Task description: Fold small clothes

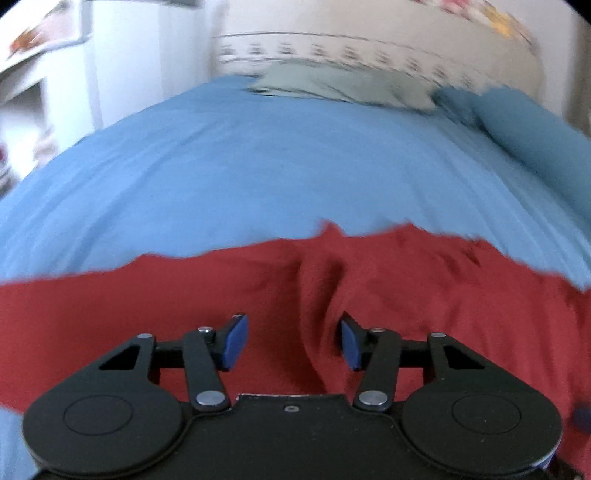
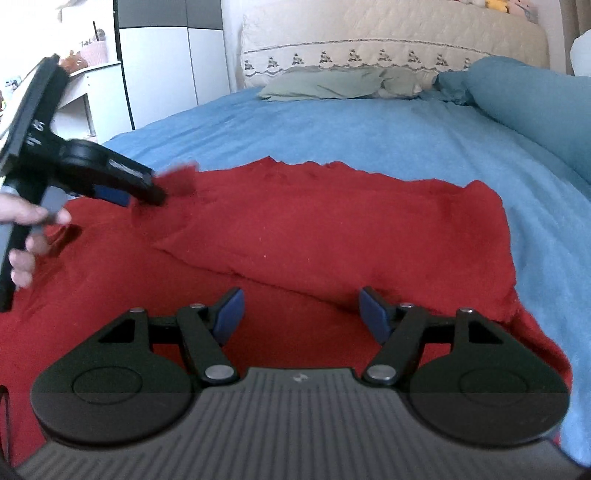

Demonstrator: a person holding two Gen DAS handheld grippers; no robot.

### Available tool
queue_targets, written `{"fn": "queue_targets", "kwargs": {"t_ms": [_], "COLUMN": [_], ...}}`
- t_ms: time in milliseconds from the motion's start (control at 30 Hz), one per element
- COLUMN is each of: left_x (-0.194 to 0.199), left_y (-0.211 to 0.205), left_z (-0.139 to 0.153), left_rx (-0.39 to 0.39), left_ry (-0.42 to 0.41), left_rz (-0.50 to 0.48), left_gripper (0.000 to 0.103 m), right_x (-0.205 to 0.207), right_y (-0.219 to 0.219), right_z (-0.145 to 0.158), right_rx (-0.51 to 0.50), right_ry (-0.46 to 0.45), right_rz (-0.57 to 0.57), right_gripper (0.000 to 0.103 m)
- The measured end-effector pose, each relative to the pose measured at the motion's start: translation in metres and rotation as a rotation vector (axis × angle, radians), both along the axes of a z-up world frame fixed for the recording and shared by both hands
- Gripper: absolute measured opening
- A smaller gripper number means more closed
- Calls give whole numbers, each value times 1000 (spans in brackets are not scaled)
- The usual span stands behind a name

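Fingers (image 2: 236,308) on both grippers stand apart over the red garment (image 2: 332,229) — bare blue bedsheet (image 2: 332,125) beyond its far edge.

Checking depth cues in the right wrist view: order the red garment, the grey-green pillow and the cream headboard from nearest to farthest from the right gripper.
From the right gripper:
1. Red garment, spread on the bed directly under and ahead of the open jaws.
2. Grey-green pillow, at the far end of the blue sheet.
3. Cream headboard, upright behind the pillow.

Red garment (image 2: 332,236), blue bedsheet (image 2: 332,125), sage-green pillow (image 2: 332,83), cream headboard cover (image 2: 369,33) with dark embroidered border.
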State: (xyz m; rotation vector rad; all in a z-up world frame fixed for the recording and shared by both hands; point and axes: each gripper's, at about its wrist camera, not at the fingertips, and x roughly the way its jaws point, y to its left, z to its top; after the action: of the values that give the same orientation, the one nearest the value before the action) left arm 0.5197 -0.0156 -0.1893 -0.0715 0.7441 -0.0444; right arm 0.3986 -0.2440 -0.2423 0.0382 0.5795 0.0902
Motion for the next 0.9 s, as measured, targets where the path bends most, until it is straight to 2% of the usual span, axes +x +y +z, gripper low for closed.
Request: {"fn": "queue_targets", "kwargs": {"t_ms": [100,200,400,433,500,567,800,900], "left_x": [0,-4,7,6,9,8,-24,-39], "left_y": [24,33,51,53,53,53,60,65], "left_z": [-10,-16,-18,-16,-15,-15,15,15], "left_rx": [-123,-210,-365,-366,-344,-347,-327,-259], "left_ry": [48,49,52,56,67,77,-22,-63], "left_rz": [-3,-50,-2,0,8,13,-16,-11], "left_gripper": [55,55,53,47,4,4,4,4], "right_x": [1,2,8,8,8,8,-1,-12], "right_y": [0,1,6,6,6,7,0,-11], "right_z": [0,0,1,1,0,0,8,10], "right_rx": [-1,-5,-15,-15,-19,-21,-10,-15], "right_ry": [1,4,9,9,9,9,6,16], "right_rz": [2,3,3,3,3,4,-21,-45], "right_gripper": [85,85,85,85,85,85,85,86]}}
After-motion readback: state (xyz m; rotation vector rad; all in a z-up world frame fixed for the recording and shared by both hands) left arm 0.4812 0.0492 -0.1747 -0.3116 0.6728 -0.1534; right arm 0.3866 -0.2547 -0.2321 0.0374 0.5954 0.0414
